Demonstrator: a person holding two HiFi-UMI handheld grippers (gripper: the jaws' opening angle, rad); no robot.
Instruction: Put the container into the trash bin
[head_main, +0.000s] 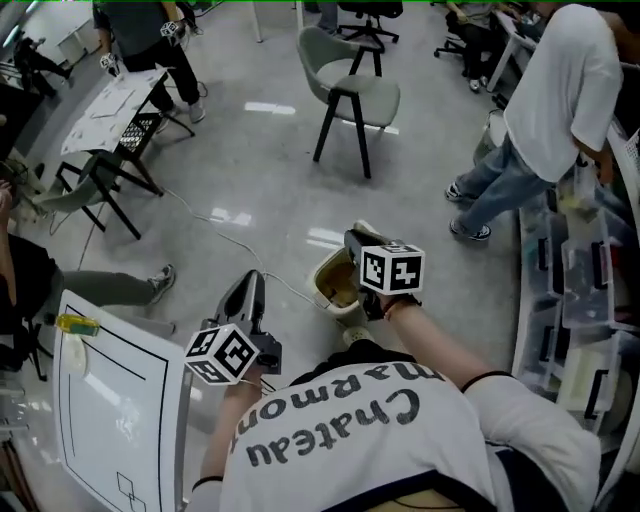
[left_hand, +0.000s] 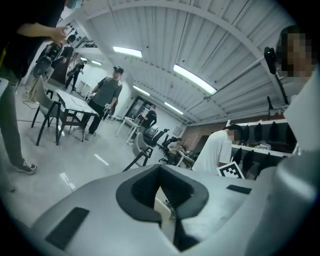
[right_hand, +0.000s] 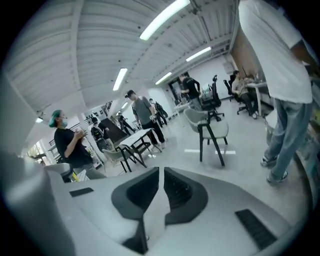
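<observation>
In the head view a cream trash bin (head_main: 335, 285) stands on the floor just ahead of me, its inside dark and partly hidden by my right hand. I cannot make out the container in any view. My right gripper (head_main: 352, 238) is raised above the bin's right rim. In its own view the right gripper (right_hand: 161, 172) has its jaws almost together, with only a thin slit and nothing in it. My left gripper (head_main: 252, 282) hangs left of the bin. In its own view the left gripper (left_hand: 160, 169) has its tips touching and holds nothing.
A white table (head_main: 110, 400) with a yellow object (head_main: 78, 324) is at the lower left. A cable (head_main: 230, 237) runs across the floor. A grey chair (head_main: 352, 95) stands ahead. A person (head_main: 560, 110) stands by shelves of plastic boxes (head_main: 575, 300) on the right.
</observation>
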